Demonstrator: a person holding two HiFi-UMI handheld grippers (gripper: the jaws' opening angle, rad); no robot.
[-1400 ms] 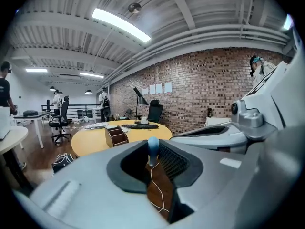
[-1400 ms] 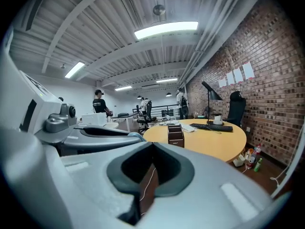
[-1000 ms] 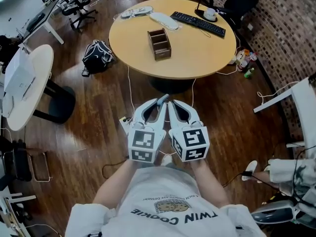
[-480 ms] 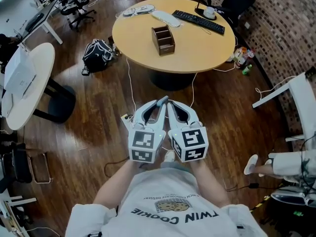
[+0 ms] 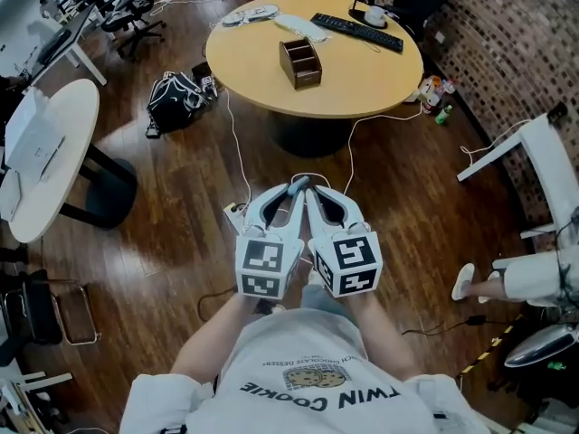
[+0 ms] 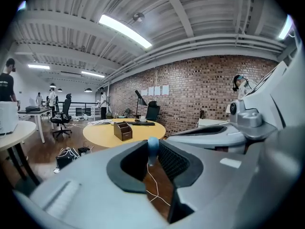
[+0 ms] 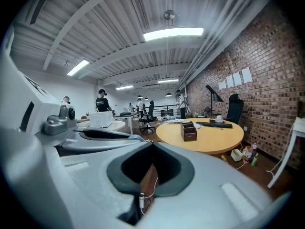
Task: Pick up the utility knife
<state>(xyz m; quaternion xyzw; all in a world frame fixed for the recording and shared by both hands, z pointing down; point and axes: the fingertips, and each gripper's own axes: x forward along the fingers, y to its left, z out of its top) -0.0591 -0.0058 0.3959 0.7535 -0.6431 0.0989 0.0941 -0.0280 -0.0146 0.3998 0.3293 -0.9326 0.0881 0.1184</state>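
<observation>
I cannot make out a utility knife in any view. Both grippers are held side by side over the wooden floor, pointing at the round yellow table point(image 5: 362, 80). My left gripper point(image 5: 298, 187) has a bluish tip, and its jaws meet there with nothing between them point(image 6: 152, 146). Beside it, my right gripper point(image 5: 313, 189) has its jaws together at the tip and also holds nothing point(image 7: 152, 145). A brown wooden organizer box point(image 5: 299, 63) stands on the table. A stretch of floor separates both grippers from the table.
A black keyboard point(image 5: 357, 32) and white items point(image 5: 303, 27) lie at the table's far side. On the floor are a black bag point(image 5: 176, 98), white cables point(image 5: 237, 152) and a power strip point(image 5: 236, 213). A white round table point(image 5: 54, 152) stands left, white furniture point(image 5: 516, 156) right.
The table has drifted up the head view and shrunk, so more floor lies between it and the grippers. Both grippers keep the same side-by-side pose with their jaws unchanged.
</observation>
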